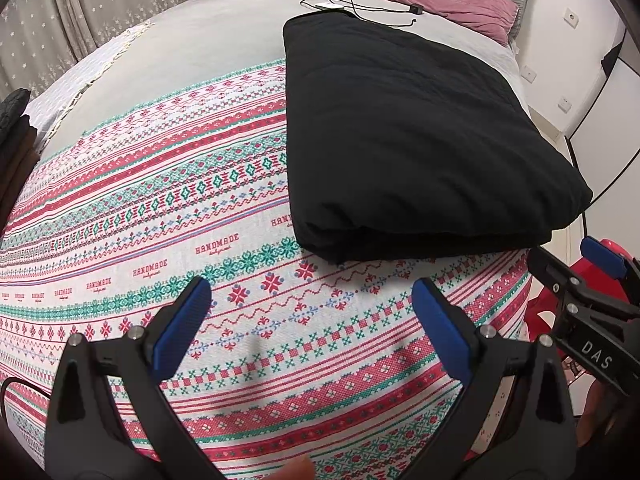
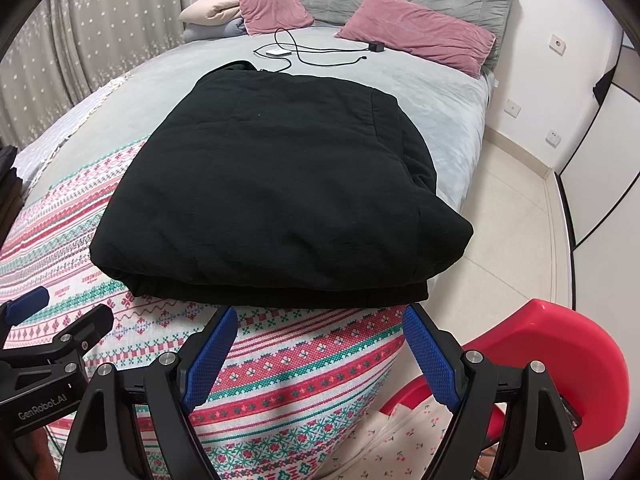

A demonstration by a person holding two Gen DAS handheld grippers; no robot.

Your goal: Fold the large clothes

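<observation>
A large black garment [image 1: 404,140] lies folded into a thick rectangle on the bed, partly on a red, green and white patterned cloth [image 1: 200,240]. It fills the middle of the right wrist view [image 2: 272,192]. My left gripper [image 1: 312,292] is open and empty, hovering over the patterned cloth just in front of the garment's near-left corner. My right gripper [image 2: 318,320] is open and empty, just in front of the garment's near edge. The right gripper shows at the right edge of the left wrist view [image 1: 568,256]. The left gripper shows at the left edge of the right wrist view [image 2: 52,312].
The bed has a grey sheet [image 2: 440,92], two pink pillows [image 2: 416,32], folded bedding [image 2: 212,12] and a charger with cable [image 2: 304,52] near the headboard. A red plastic stool [image 2: 552,360] stands by the bed's near right corner. Dark clothes [image 1: 12,140] lie at the left edge.
</observation>
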